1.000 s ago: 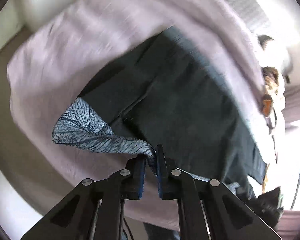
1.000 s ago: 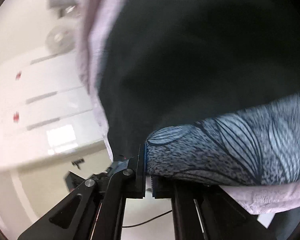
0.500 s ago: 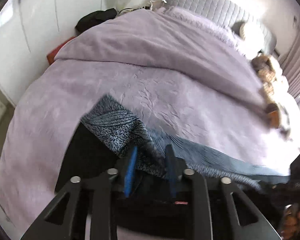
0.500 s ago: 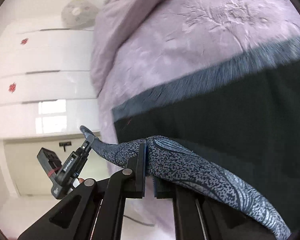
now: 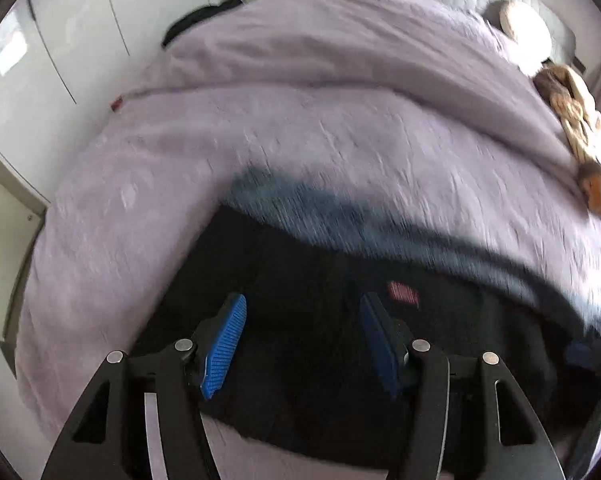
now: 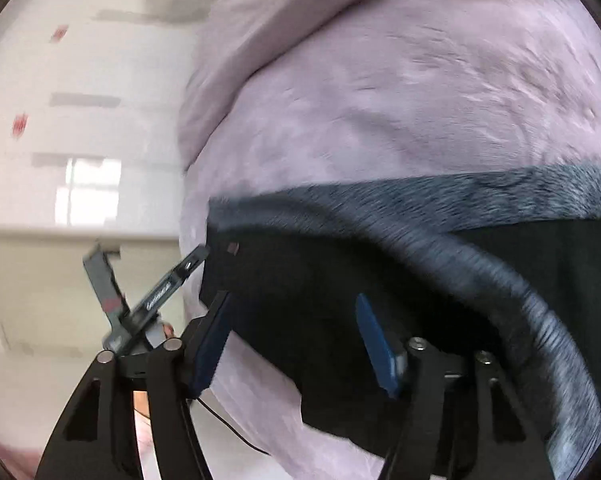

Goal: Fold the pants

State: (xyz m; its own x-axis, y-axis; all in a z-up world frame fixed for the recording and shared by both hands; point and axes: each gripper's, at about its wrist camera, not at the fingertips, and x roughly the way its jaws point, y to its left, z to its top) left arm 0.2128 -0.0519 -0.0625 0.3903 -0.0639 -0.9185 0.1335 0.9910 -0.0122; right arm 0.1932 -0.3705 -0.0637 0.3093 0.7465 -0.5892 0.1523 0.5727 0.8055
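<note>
Left wrist view: the left gripper (image 5: 300,344) has just been opening, jaws spread with nothing pinched, over black pants (image 5: 300,280) with a blue-grey patterned band, flat on the lilac bed (image 5: 300,128)

Right wrist view: the right gripper (image 6: 296,340) has likewise just opened, jaws apart above the dark cloth, the patterned band curving off beyond

Bed (image 5: 204,152) with a lilac cover.
Dark pants (image 5: 300,320), patterned blue-grey along one side, lie near its foot edge; a blurred, perhaps plush brown toy (image 5: 572,108) rests by the headboard corner.
</note>
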